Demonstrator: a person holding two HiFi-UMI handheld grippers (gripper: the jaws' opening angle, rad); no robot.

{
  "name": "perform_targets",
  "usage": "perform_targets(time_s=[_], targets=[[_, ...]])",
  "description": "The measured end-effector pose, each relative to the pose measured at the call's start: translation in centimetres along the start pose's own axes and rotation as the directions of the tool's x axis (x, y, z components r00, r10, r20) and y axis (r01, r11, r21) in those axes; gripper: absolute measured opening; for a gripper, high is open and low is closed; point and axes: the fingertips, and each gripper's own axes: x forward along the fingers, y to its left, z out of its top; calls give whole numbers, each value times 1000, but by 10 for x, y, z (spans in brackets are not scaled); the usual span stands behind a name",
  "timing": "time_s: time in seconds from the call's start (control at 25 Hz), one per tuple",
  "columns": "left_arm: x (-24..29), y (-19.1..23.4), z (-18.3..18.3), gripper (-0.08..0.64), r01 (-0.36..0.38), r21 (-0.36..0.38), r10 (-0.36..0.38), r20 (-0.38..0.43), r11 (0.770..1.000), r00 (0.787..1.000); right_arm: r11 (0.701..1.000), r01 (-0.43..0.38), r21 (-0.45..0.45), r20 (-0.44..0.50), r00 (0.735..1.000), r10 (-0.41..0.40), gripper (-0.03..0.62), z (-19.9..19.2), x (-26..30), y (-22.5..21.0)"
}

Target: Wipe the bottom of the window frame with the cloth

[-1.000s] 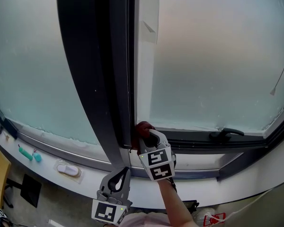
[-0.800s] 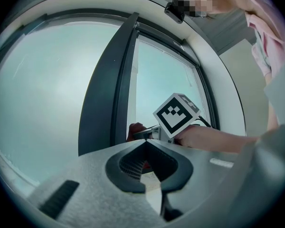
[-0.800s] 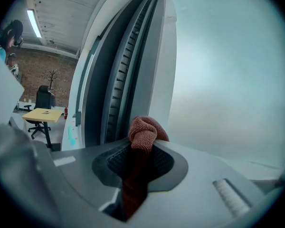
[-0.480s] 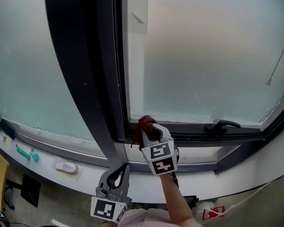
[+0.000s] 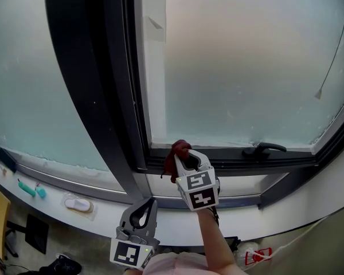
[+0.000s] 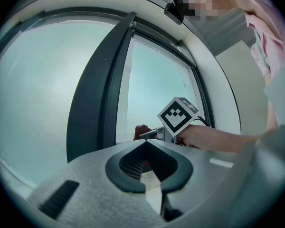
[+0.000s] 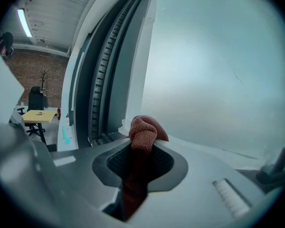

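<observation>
Firmly, the right hand-held gripper (image 5: 184, 158) pinches the cloth (image 7: 143, 127), bunched past its tips.

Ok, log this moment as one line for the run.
right gripper: shut on red cloth | red cloth: at bottom of window frame, near left corner | left gripper: shut, empty, held low

Rust-red cloth (image 7: 143, 129), dark grey window frame (image 5: 218, 165)
</observation>
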Motion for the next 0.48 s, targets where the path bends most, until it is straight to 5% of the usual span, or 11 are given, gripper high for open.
perform_targets(time_s=[0.48], targets=[[9, -11, 0, -6, 23, 1, -23, -4, 1000, 1000, 998, 5, 61, -21, 1000, -4, 72, -11, -13, -20]])
